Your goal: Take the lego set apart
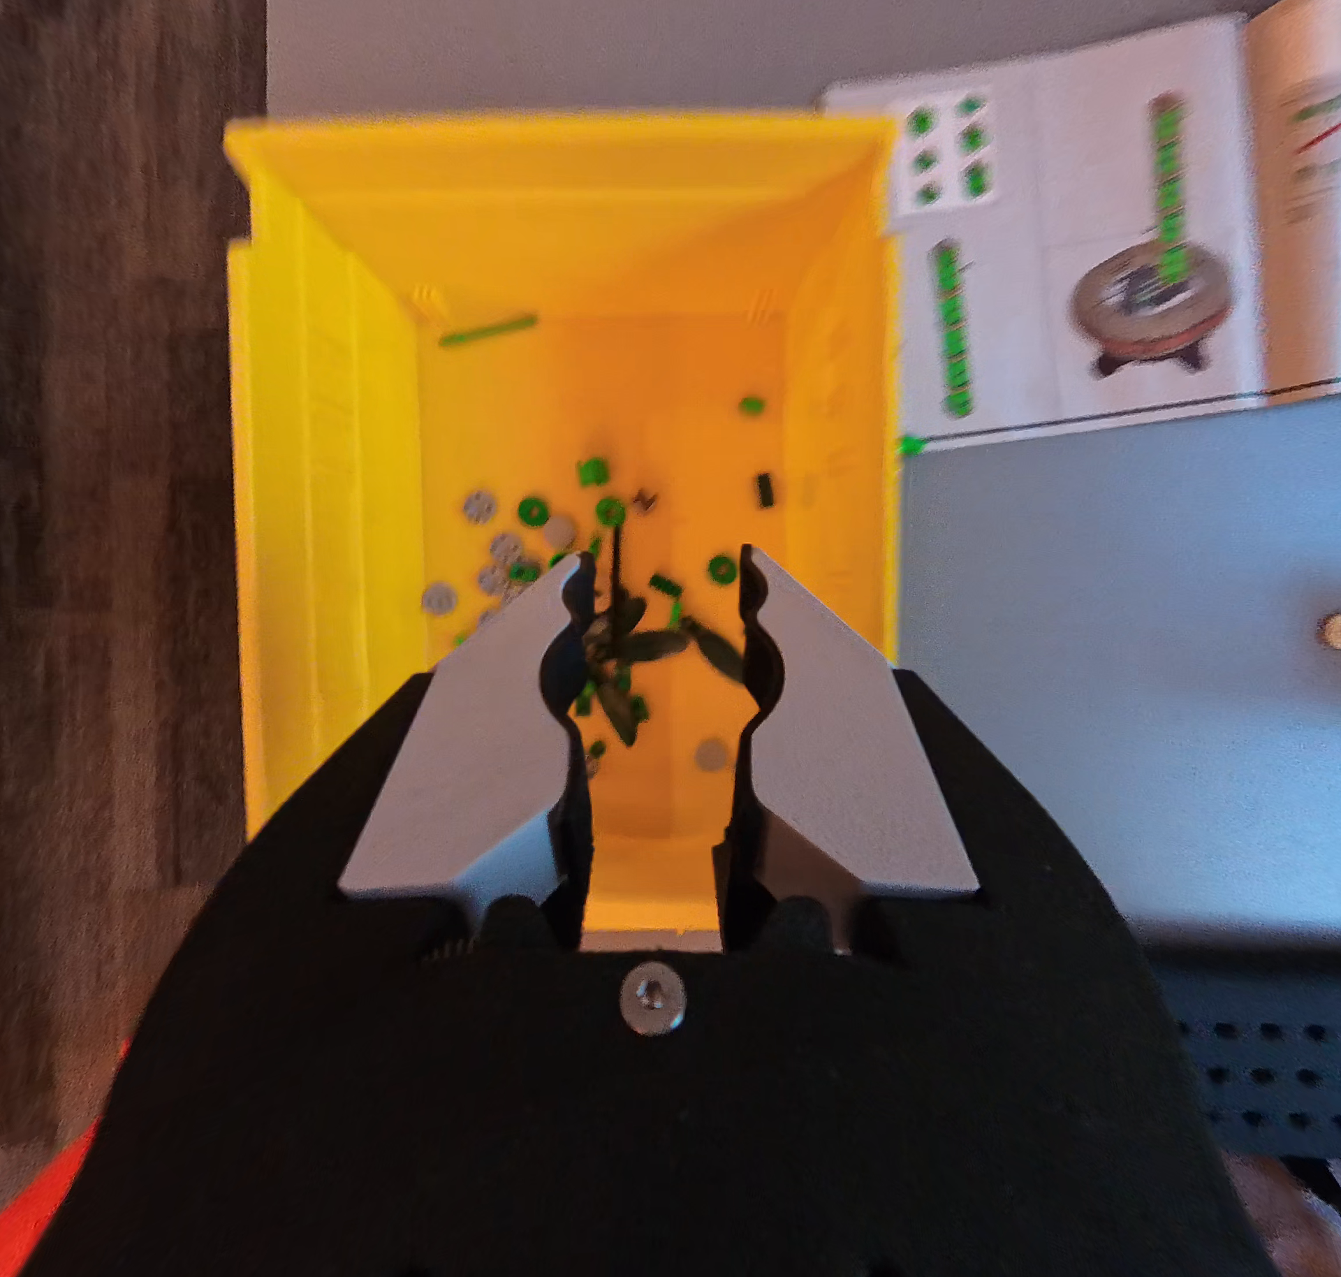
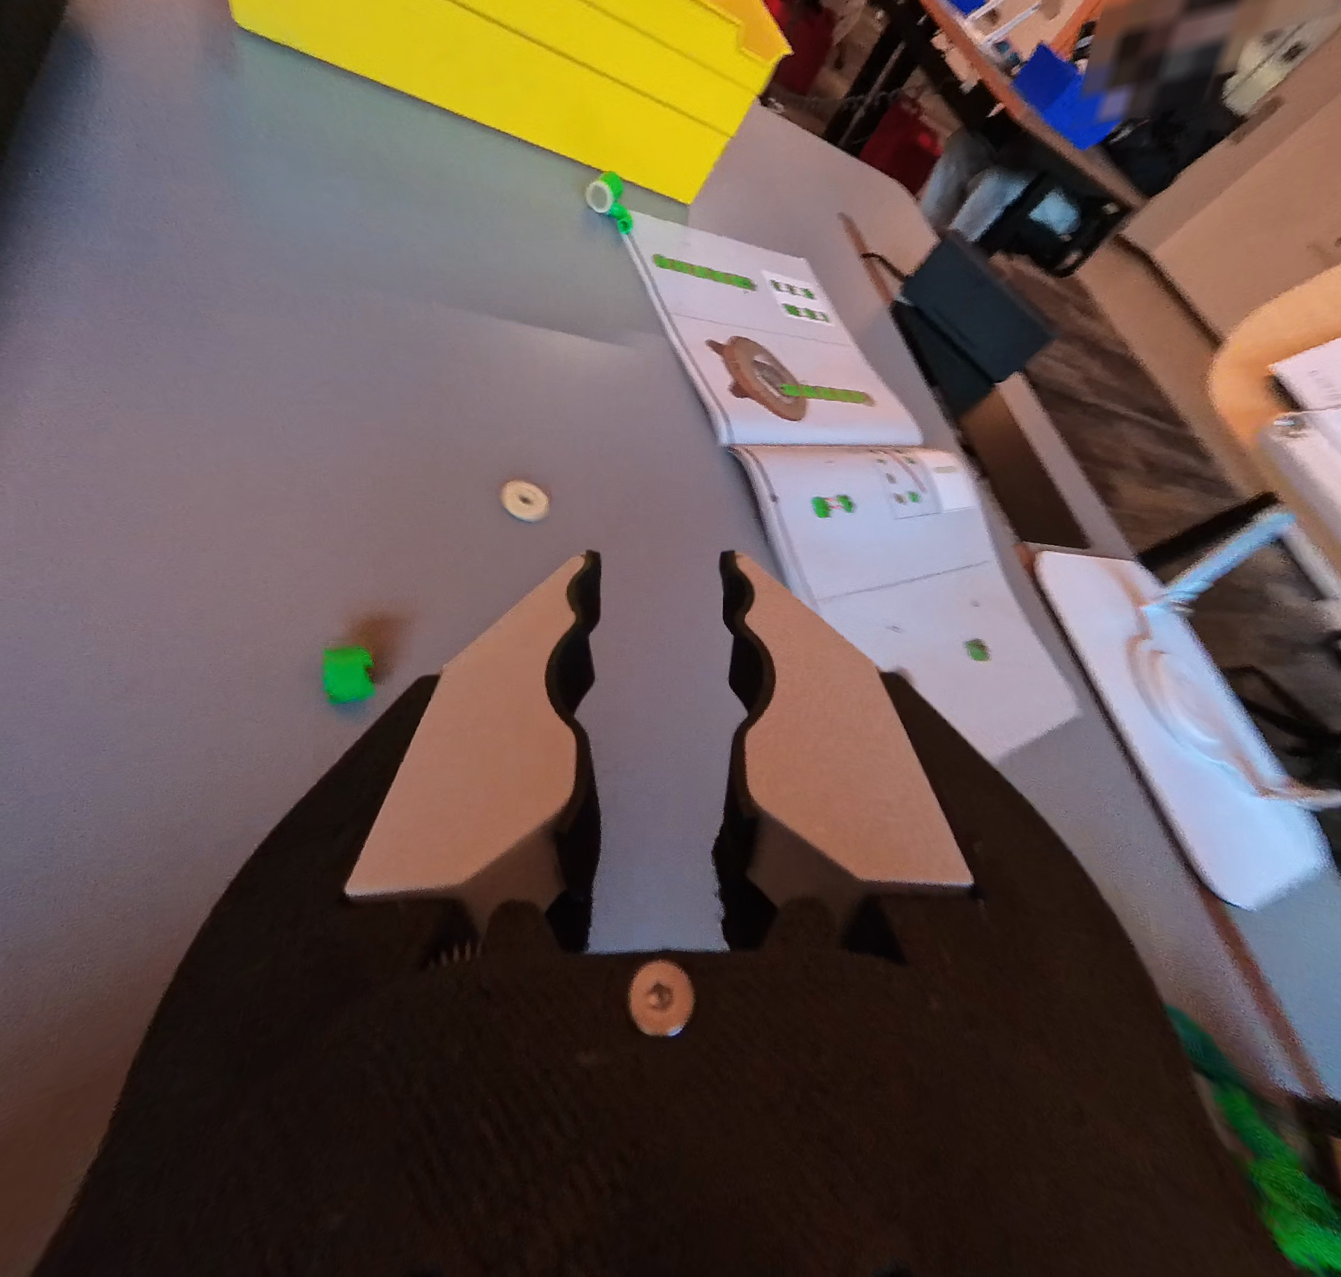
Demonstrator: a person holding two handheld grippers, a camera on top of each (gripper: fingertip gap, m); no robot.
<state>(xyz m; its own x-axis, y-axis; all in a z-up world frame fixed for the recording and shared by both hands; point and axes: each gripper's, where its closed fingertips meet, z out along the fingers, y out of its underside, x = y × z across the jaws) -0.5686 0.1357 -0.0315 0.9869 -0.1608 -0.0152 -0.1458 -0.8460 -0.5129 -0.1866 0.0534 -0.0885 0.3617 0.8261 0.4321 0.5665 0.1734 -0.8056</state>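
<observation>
Spread left hand-held gripper (image 1: pixel 662 567) hangs over yellow bin (image 1: pixel 326 516); right hand-held gripper (image 2: pixel 659 566), also spread, should pinch green brick (image 2: pixel 347 673) squarely.

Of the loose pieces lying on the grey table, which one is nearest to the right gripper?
The green block, just left of the right gripper. The white disc lies farther ahead.

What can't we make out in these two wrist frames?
- Left wrist view: the dark leafy piece in the yellow bin is motion-blurred and partly behind the open left gripper; its shape is unclear.
- Left wrist view: the small green and grey pieces are too blurred to type.
- Right wrist view: the green mass is cut off by the frame corner and blurred.
- Right wrist view: the bin's inside is out of sight.
</observation>
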